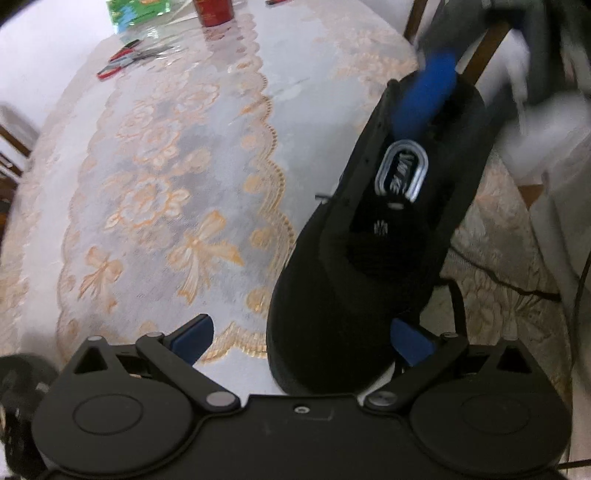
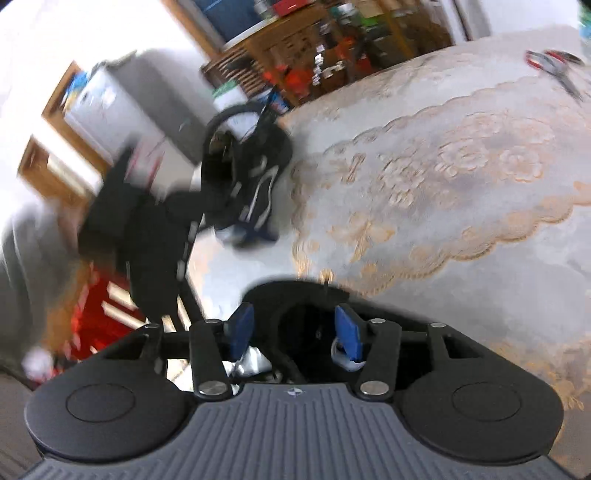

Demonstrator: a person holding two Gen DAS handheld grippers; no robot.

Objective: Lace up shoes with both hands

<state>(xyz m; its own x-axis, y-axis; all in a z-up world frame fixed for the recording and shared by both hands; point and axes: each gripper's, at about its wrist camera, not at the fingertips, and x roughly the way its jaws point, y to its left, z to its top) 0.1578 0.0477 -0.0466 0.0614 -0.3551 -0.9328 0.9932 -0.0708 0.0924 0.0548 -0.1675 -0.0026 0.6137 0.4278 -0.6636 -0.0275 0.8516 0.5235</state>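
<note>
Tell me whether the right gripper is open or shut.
Open: the right gripper shows its blue fingers apart over the black shoe, pressing on nothing.

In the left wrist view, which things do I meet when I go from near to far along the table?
Left gripper → black shoe → scissors → red can.

Both grippers angled downward, jaws parted

The black left gripper with blue pads stands wide open, its right pad close beside a dark object; the grey-bodied right gripper with blue pads holds its jaws partway apart, gripping nothing.
</note>
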